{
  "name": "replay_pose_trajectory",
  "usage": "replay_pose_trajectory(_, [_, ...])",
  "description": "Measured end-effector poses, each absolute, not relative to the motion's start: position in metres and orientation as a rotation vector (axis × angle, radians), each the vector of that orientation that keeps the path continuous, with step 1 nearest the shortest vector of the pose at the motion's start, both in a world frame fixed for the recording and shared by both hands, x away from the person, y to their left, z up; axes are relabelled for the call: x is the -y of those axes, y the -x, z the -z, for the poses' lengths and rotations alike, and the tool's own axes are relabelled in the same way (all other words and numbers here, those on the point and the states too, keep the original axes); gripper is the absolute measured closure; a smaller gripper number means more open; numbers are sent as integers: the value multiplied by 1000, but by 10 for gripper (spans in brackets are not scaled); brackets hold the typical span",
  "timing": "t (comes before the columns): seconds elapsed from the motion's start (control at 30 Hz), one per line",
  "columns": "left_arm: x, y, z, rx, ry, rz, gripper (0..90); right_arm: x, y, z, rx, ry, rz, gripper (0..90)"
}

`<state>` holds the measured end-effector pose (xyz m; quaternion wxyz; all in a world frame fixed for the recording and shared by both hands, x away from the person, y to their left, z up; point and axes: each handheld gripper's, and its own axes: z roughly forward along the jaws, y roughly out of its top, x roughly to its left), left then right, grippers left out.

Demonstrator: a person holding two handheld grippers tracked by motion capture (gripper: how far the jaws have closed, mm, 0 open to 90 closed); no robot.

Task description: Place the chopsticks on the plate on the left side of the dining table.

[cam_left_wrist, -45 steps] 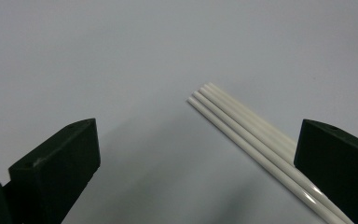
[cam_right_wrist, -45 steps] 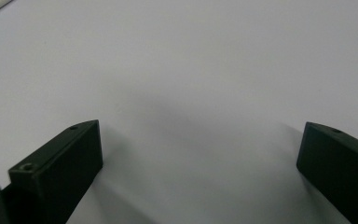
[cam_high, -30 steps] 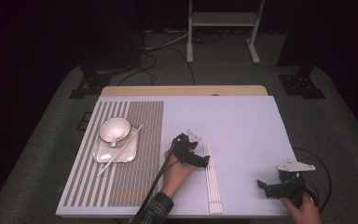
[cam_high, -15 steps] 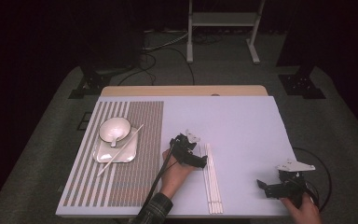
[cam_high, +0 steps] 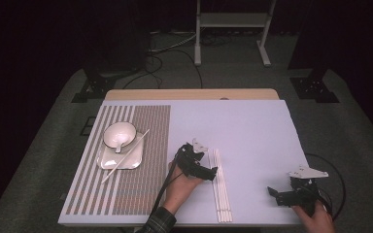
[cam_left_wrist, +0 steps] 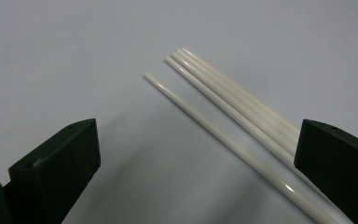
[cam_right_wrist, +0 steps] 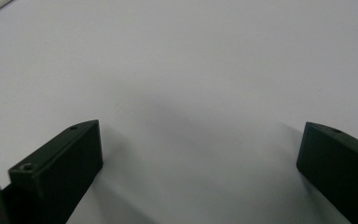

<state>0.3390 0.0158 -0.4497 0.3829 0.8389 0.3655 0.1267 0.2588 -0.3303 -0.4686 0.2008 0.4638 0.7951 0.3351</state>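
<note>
Several white chopsticks (cam_high: 221, 187) lie side by side on the pale sheet (cam_high: 252, 131), running toward the front edge. My left gripper (cam_high: 212, 172) hovers open at their left side. In the left gripper view the chopsticks (cam_left_wrist: 233, 112) run diagonally between the jaws, one stick a little apart from the rest, nothing gripped. My right gripper (cam_high: 273, 193) is open near the front right corner, jaws pointing left over bare sheet (cam_right_wrist: 191, 84).
A striped placemat (cam_high: 126, 165) covers the left side. On it a white square plate (cam_high: 108, 159) carries a white bowl (cam_high: 120, 134) and a single chopstick (cam_high: 125, 156) lying across. Cables trail from both grippers. A dark floor surrounds the table.
My left gripper has edged slightly right toward the chopsticks. The right gripper has barely moved.
</note>
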Motion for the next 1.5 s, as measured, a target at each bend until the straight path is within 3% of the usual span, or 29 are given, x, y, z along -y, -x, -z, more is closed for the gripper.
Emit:
replay_pose_trajectory(1.17, [-18,-251,456,-806,-2135,-223,0,330,-259,469,-2222,-1296,-936,0])
replay_pose_trajectory(1.5, [-10,-243,464,-775,-2177,-229,0,330,-259,469,-2221,-1296,-937,0])
